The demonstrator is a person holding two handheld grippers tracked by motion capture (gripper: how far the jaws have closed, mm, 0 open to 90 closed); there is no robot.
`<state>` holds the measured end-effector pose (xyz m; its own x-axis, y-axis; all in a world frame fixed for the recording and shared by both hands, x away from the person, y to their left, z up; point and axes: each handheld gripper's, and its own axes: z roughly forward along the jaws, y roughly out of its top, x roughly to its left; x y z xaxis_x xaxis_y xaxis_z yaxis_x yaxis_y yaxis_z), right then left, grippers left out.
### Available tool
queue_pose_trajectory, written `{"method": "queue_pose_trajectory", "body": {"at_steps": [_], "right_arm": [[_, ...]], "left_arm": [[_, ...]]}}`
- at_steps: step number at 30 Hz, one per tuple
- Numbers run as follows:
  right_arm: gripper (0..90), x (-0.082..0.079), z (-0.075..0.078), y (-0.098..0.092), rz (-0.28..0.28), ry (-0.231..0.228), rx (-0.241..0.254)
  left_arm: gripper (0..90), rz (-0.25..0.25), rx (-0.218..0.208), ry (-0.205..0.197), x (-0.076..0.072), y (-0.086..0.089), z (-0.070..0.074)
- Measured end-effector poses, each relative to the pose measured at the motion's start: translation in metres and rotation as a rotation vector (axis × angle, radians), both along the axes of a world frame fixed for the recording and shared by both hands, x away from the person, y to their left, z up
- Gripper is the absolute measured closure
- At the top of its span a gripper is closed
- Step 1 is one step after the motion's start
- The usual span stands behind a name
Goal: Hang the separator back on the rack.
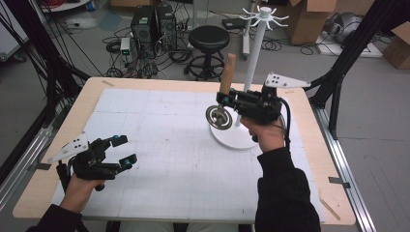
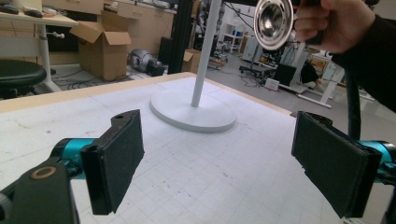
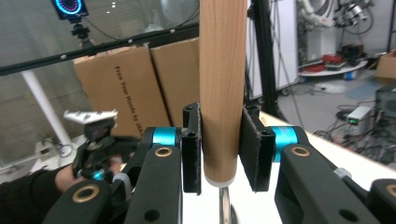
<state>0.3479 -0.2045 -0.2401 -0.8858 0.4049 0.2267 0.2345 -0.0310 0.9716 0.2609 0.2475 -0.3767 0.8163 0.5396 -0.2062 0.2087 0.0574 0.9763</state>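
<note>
Right gripper view gives me the one bit of writing I can read: a cardboard box [image 3: 126, 88] behind my jaws carries black print running sideways, starting "Free Your Hands by"; the rest is cut off by the gripper body.

In that same view my right gripper [image 3: 223, 149] is clamped on the wooden handle [image 3: 223, 84] of a strainer, the two black foam-faced pads pressing its round, pale-grained shaft from either side. The handle stands upright, with a thin metal stem leaving its lower end.

In the high view I see the right gripper [image 1: 226, 102] held level above the white hook stand [image 1: 255, 63], near its pole, my hand gripping from beneath and the sleeve coming up from the bottom edge. The strainer's shiny metal bowl [image 1: 219, 117] hangs over the stand's round white base [image 1: 232, 137], clear of it.

My left gripper [image 1: 123, 151] sits low over the gridded white mat [image 1: 164, 145], well apart from the stand, pointing towards it. Its jaws stand wide apart with nothing between them; the rectangular pads [image 2: 119, 156] look coarse and dark.
</note>
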Motion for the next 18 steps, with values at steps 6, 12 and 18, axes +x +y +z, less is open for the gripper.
{"method": "queue_pose_trajectory", "body": {"at_steps": [6,12,18], "right_arm": [[72.1,0.016,0.027,-0.008,-0.057,-0.015,0.001],[72.1,0.03,0.039,-0.016,-0.108,-0.005,-0.001],[72.1,0.041,0.037,-0.023,-0.151,0.027,-0.006]], "left_arm": [[17.8,0.006,-0.013,0.007,0.0,0.004,0.0],[18.0,-0.002,-0.013,0.01,0.0,0.003,-0.001],[18.0,-0.002,-0.011,0.011,0.001,0.003,-0.001]]}}
